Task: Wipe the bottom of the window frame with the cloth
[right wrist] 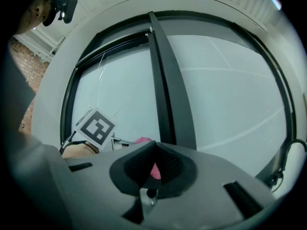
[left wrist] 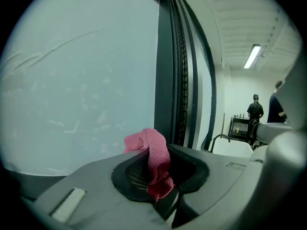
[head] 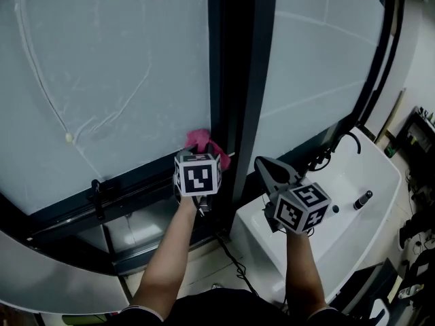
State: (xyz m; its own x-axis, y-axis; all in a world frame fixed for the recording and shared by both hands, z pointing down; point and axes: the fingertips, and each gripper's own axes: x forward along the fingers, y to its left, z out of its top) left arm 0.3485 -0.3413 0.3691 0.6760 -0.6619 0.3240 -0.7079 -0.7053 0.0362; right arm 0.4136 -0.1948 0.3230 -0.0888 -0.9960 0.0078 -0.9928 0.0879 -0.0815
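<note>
Frosted glass (head: 109, 60) ahead — left gripper (left wrist: 154, 163) clamps pink cloth (head: 199, 140) beside dark mullion (head: 234, 66), right gripper (head: 262, 163) closed empty above sink (head: 370, 172).

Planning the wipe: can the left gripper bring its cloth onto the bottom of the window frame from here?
Probably yes. The left gripper, shut on the pink cloth, sits just above the bottom frame rail with nothing between; the right gripper hangs clear.

Dim, bluish frames; frosted window glass (head: 102, 80) glows evenly, a ceiling strip light (left wrist: 252, 56) glares, fisheye edges darken.
</note>
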